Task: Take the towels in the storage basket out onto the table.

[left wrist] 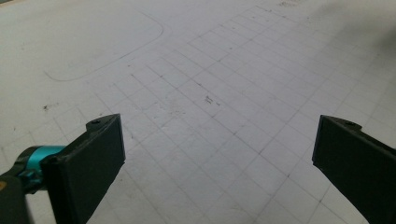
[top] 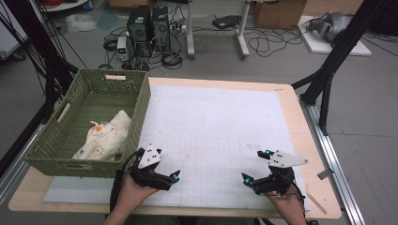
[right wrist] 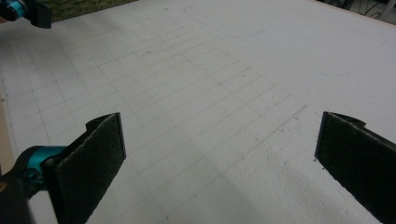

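both grippers hover low over the white gridded mat (top: 211,122), near edge of the table (top: 291,101). left gripper (top: 166,164) sits just right of the green wicker basket (top: 141,101), jaws spread wide, nothing between them; its own view has bare grid between the 2 black pads (left wrist: 88,163). right gripper (top: 256,165) is well apart from it, at the mat's right side, jaws also spread wide and holding nothing. nearest thing is the floral cloth (top: 105,138), lying crumpled inside the basket at its near end, close to the left gripper but not touched.
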The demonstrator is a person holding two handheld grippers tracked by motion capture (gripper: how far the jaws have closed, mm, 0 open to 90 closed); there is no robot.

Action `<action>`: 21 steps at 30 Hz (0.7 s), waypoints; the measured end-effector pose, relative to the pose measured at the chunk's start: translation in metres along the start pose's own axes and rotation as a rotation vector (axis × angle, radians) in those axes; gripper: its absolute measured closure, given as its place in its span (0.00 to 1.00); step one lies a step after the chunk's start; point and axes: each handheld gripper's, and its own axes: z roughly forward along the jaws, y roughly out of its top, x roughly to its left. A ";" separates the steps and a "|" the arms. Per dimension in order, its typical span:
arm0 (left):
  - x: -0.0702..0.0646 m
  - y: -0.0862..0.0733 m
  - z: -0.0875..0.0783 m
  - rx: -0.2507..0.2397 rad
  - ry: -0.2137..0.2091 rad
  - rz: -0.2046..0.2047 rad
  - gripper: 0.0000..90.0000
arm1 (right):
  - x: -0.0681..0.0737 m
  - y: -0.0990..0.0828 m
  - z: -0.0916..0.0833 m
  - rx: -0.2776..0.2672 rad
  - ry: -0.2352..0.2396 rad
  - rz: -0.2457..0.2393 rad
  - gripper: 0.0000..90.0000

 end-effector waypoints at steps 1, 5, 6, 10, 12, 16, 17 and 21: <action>0.000 0.000 0.000 0.000 0.000 0.000 0.03 | 0.000 0.000 0.000 0.001 -0.001 -0.001 0.01; 0.000 0.000 0.000 0.003 -0.002 0.003 0.03 | 0.000 0.000 0.000 -0.003 -0.001 -0.002 0.01; -0.001 0.000 0.000 -0.002 -0.001 -0.003 0.03 | 0.000 0.000 -0.001 -0.001 0.001 -0.002 0.01; -0.001 0.000 0.000 0.000 -0.001 0.001 0.03 | 0.000 0.000 -0.001 -0.001 0.003 -0.001 0.01; -0.001 0.000 0.000 -0.001 -0.003 -0.001 0.03 | 0.000 0.000 -0.001 -0.001 0.003 -0.003 0.01; -0.001 0.000 0.000 -0.002 -0.005 -0.002 0.03 | 0.000 0.000 0.000 0.000 0.002 -0.005 0.01; -0.001 0.000 0.000 -0.002 -0.005 -0.002 0.03 | 0.000 0.000 0.000 0.000 0.002 -0.006 0.01; -0.001 0.001 -0.001 -0.005 -0.011 -0.003 0.03 | 0.000 0.000 0.000 0.001 0.003 -0.005 0.01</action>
